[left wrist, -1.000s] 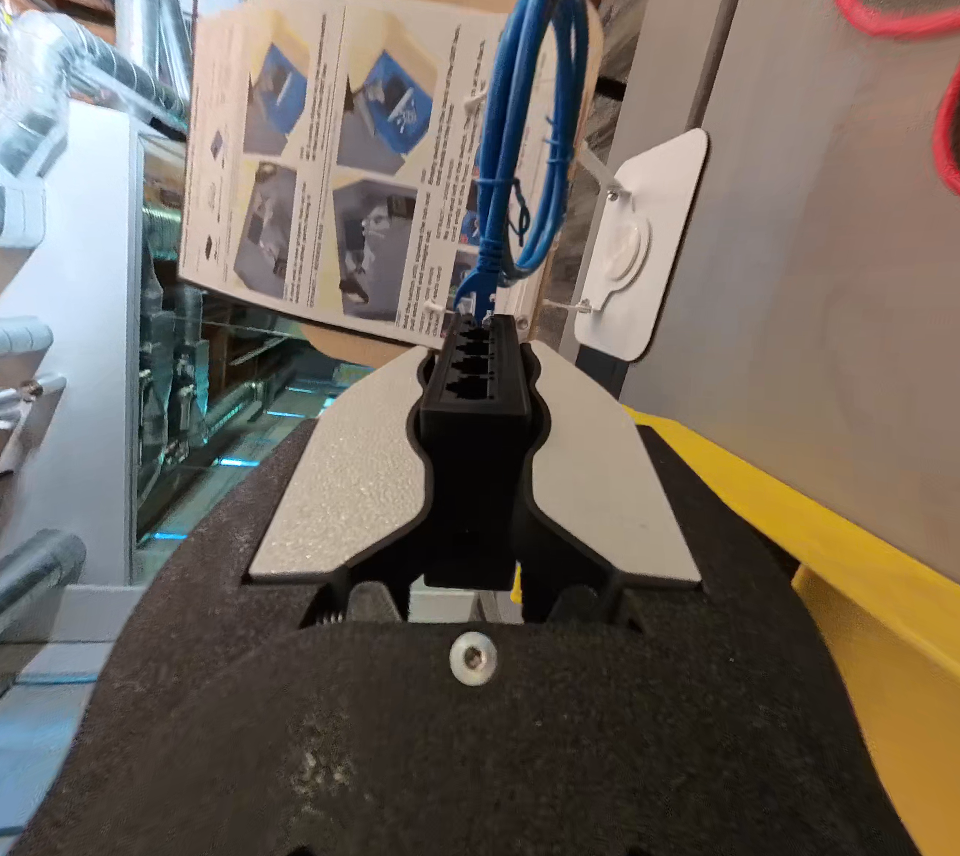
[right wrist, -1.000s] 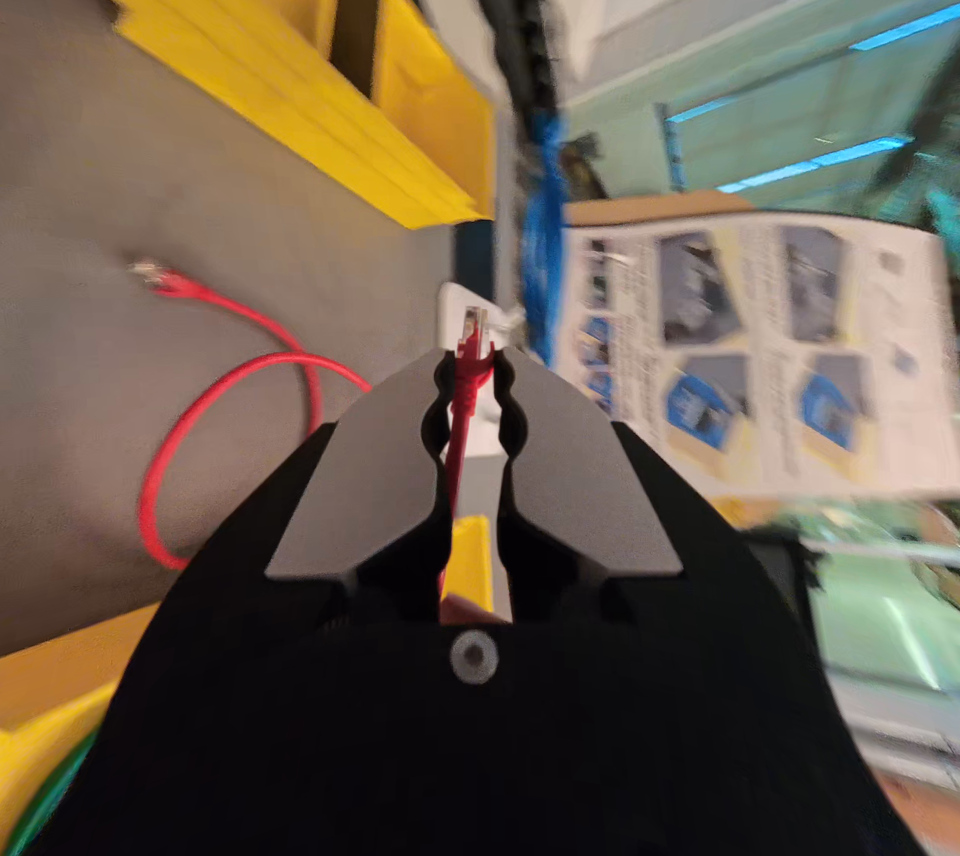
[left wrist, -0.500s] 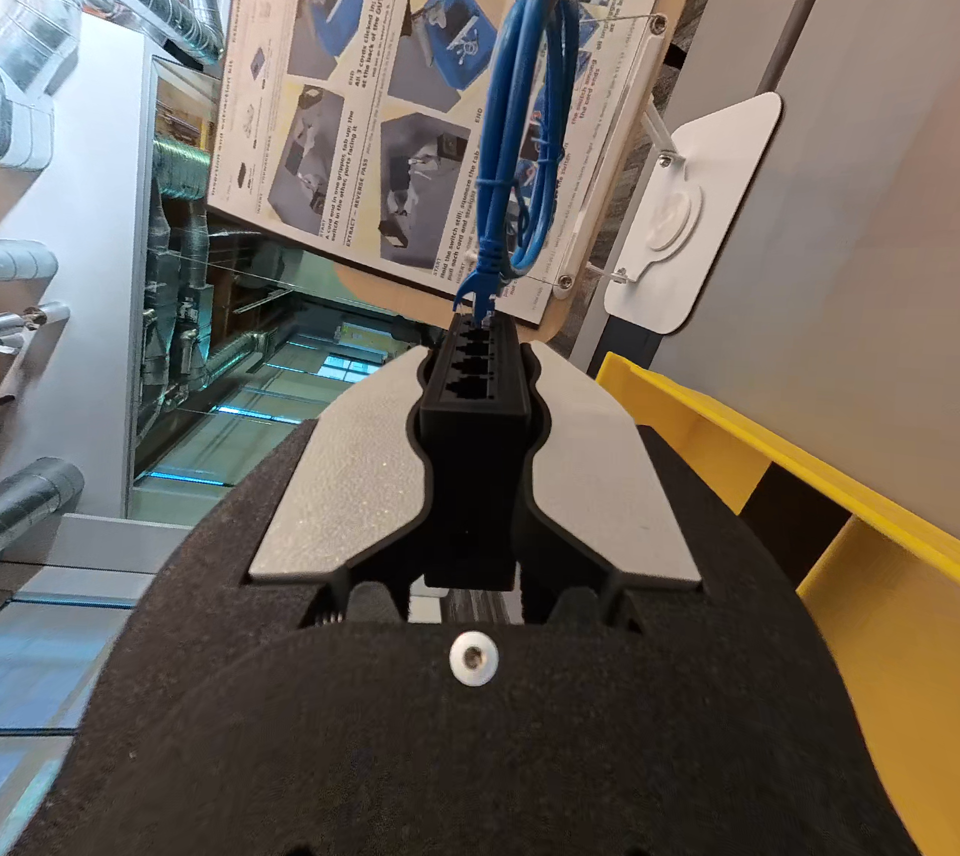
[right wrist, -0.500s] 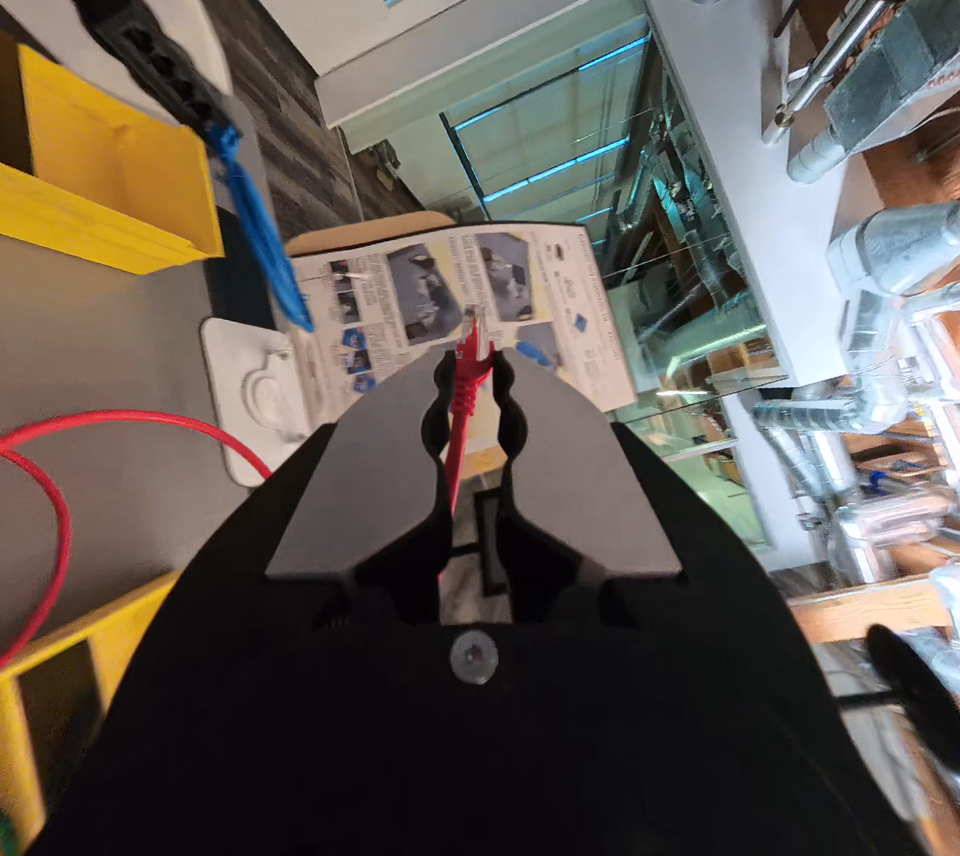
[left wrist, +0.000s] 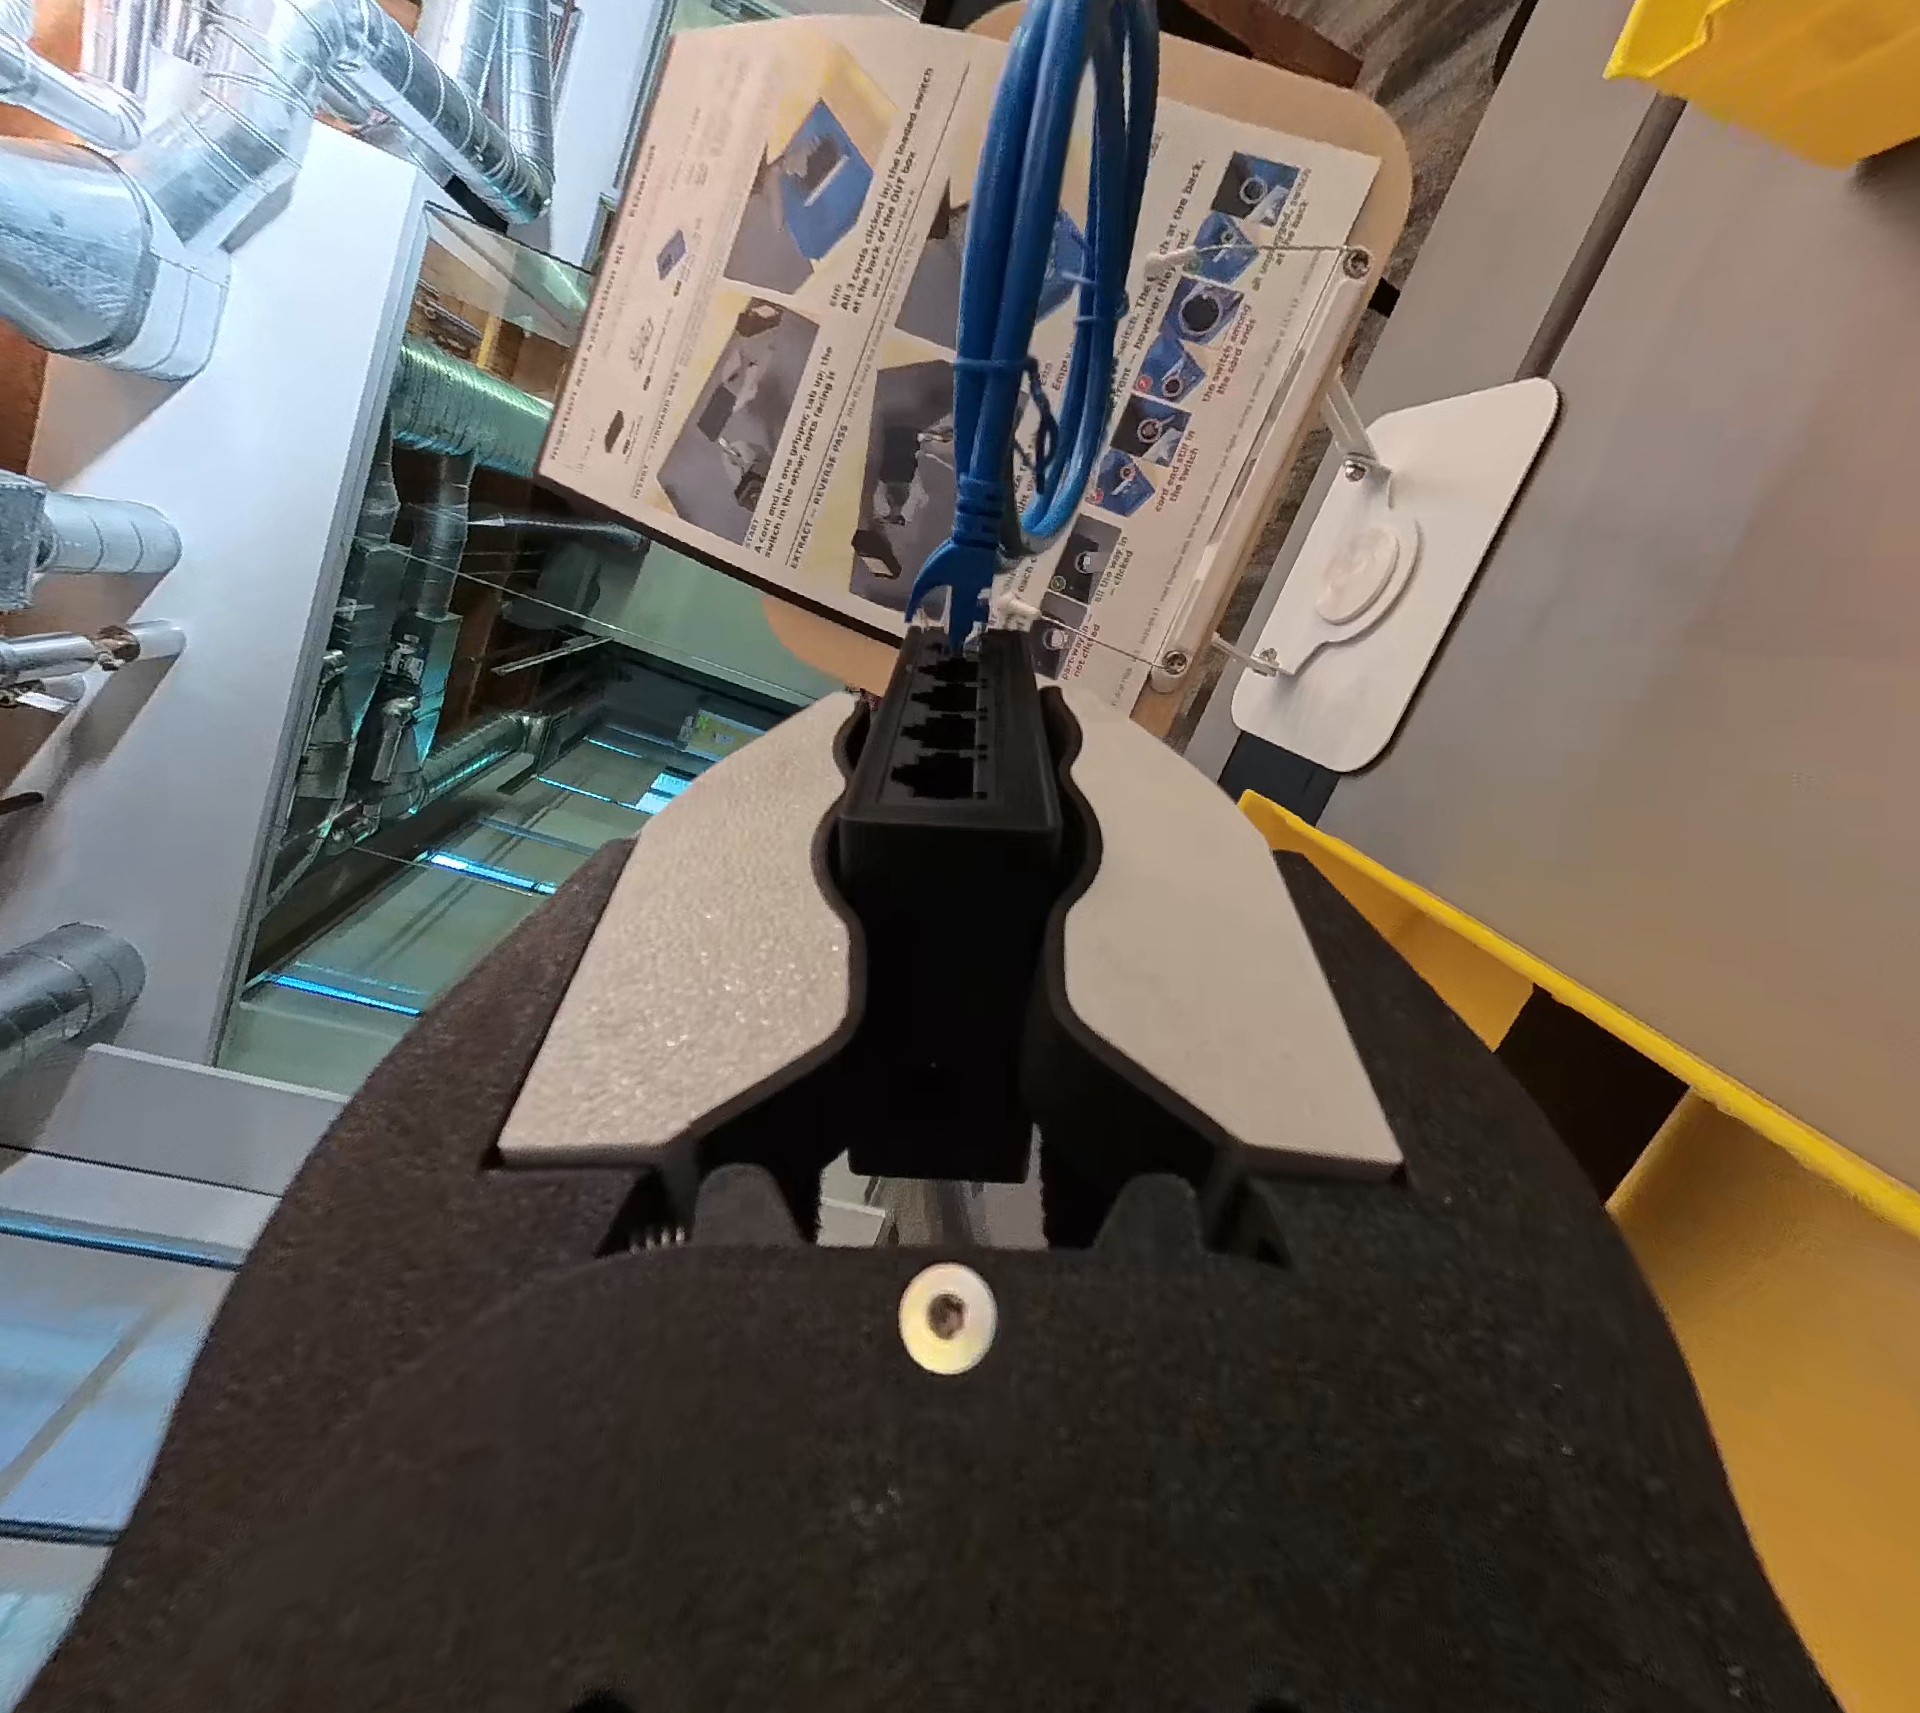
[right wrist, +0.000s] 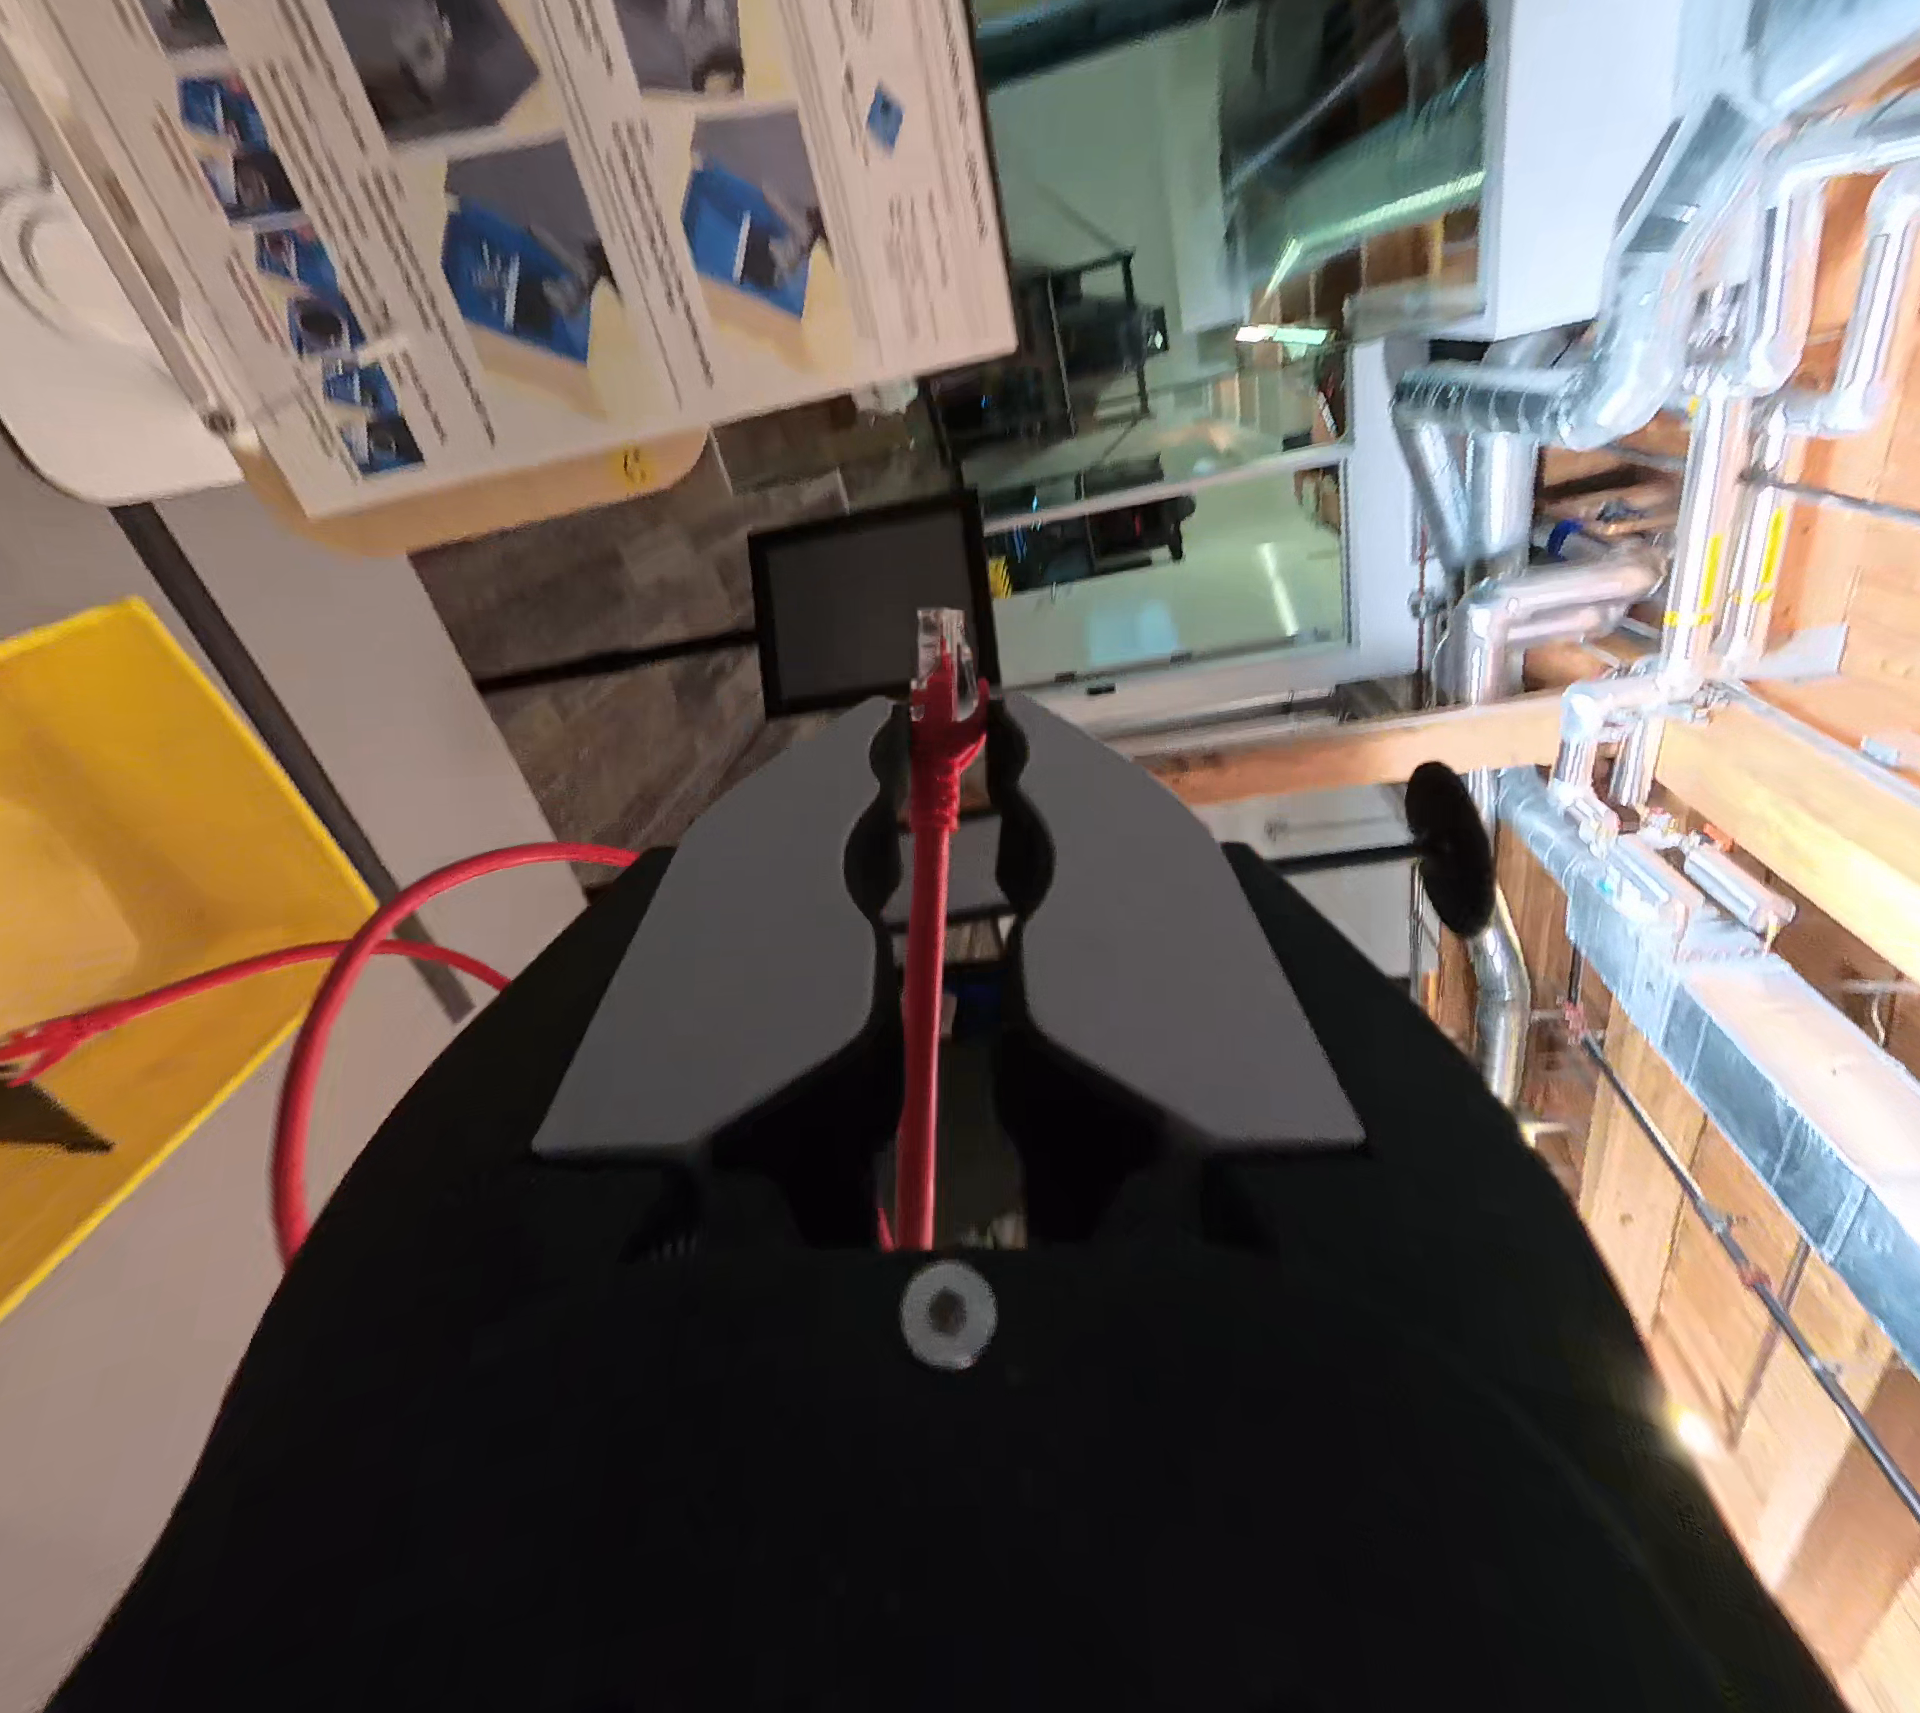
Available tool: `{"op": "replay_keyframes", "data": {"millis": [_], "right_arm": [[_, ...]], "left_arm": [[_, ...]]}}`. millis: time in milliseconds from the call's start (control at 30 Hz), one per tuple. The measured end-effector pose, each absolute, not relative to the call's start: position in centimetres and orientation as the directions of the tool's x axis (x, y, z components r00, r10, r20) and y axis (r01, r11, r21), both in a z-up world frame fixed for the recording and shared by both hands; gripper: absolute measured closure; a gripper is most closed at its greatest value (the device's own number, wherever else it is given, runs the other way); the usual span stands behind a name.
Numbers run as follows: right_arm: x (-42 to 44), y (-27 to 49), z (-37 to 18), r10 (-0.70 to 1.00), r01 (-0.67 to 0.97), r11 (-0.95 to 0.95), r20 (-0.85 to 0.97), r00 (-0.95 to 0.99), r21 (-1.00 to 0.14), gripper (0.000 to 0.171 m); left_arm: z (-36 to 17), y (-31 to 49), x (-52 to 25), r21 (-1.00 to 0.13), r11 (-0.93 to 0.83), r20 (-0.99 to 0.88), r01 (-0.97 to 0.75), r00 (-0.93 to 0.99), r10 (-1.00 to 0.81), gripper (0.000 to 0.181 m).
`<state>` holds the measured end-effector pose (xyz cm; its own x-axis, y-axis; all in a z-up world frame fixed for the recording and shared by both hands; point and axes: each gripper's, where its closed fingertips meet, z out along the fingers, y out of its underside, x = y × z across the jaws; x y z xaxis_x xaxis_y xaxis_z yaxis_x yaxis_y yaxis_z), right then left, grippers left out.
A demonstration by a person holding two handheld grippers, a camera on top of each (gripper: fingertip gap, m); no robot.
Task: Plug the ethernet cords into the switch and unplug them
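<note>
Pinching the switch (left wrist: 951, 884), the left claw (left wrist: 951, 728); only the right claw (right wrist: 945, 718) grips the red cord (right wrist: 928, 936).

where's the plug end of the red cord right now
In the right wrist view, the red cord runs up between the right tongs, which are shut on it, and its clear plug pokes out past their tips, in front of a dark screen.

Blue cord (left wrist: 1049, 229) loops crowd far port; near ports of switch (left wrist: 951, 790) unobstructed (instruction board (left wrist: 831, 292) behind).
</note>
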<state>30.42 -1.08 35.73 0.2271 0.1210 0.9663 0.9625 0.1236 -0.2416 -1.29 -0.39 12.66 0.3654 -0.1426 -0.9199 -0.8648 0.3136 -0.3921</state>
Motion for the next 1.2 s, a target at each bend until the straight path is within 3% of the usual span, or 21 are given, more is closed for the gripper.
{"op": "replay_keyframes", "data": {"millis": [267, 433, 600, 767, 1000, 1100, 1200], "right_arm": [[35.9, 0.6, 26.3, 0.274, 0.954, -0.074, 0.914, 0.3, -0.291, 0.156], [35.3, 0.9, 20.7, 0.355, 0.955, -0.077, 0.887, 0.295, -0.287, 0.156], [33.8, 1.2, 16.0, 0.447, 0.922, -0.065, 0.815, 0.368, -0.38, 0.156], [33.1, -0.3, 7.2, 0.658, 0.876, -0.111, 0.626, 0.419, -0.47, 0.156], [33.9, -1.2, -6.2, 0.804, 0.863, -0.222, 0.416, 0.425, -0.453, 0.153], [33.2, -1.5, -8.8, 0.836, 0.849, -0.271, 0.326, 0.441, -0.453, 0.141], [32.7, -1.9, -7.7, 0.849, 0.82, -0.298, 0.256, 0.461, -0.488, 0.136]], "left_arm": [[12.7, -0.8, -0.9, -0.407, 0.334, -0.913, -0.85, 0.374, -0.162, 0.15], [12.8, -1.0, -0.5, -0.406, 0.345, -0.914, -0.846, 0.373, -0.16, 0.15], [12.7, -1.1, -0.2, -0.397, 0.351, -0.918, -0.848, 0.364, -0.159, 0.15], [12.9, -1.3, -0.1, -0.4, 0.358, -0.916, -0.844, 0.368, -0.156, 0.15], [12.9, -1.4, 0.0, -0.401, 0.361, -0.916, -0.842, 0.368, -0.159, 0.151], [12.6, -1.4, 0.4, -0.392, 0.361, -0.92, -0.846, 0.357, -0.163, 0.15], [12.2, -1.2, 0.5, -0.385, 0.354, -0.923, -0.853, 0.346, -0.169, 0.15]]}}
